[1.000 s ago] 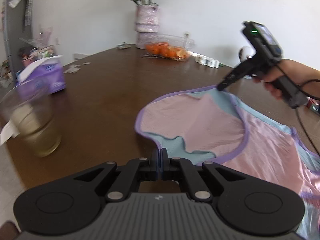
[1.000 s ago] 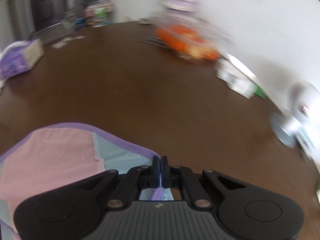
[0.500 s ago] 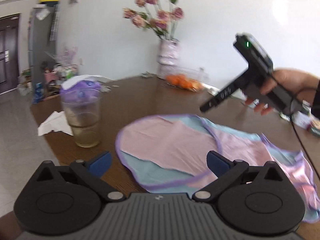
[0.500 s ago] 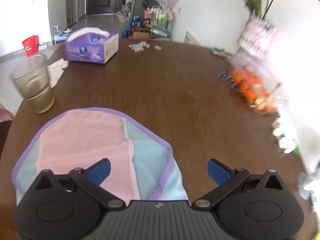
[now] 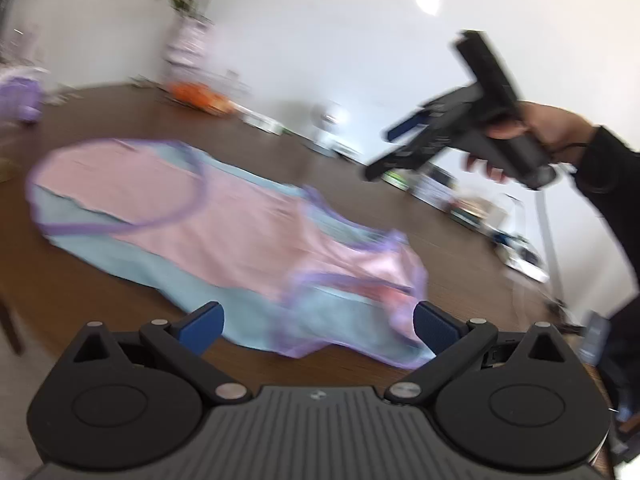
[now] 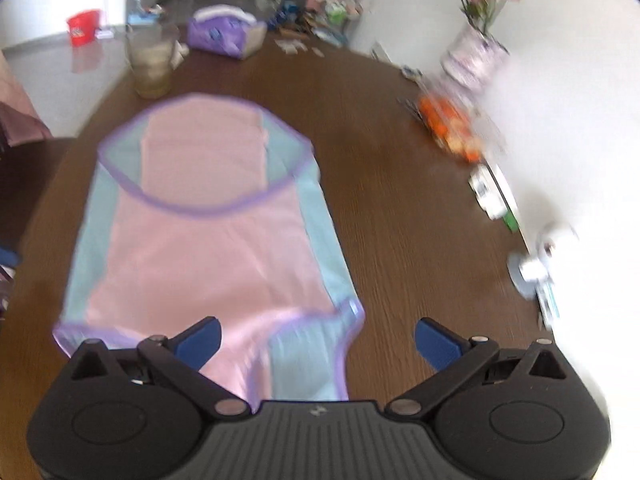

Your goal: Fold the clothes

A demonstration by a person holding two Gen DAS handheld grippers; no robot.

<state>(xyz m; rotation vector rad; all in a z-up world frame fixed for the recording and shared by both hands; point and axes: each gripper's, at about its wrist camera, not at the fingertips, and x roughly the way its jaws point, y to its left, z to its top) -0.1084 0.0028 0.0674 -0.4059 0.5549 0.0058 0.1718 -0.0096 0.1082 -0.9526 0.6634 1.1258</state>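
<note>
Now both claws wide open, empty; garment [image 6: 208, 248] flat on table [image 6: 400, 220].

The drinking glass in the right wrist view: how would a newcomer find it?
Start at the brown table and follow the pink garment to its far rounded end. The glass stands just beyond it, beside the purple tissue box, the only clear container holding yellowish liquid.

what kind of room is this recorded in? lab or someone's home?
Most likely a home dining area, not a lab: a brown wooden table carries a vase of flowers, a tissue box and a bowl of oranges, with household clutter on the floor behind.
</note>
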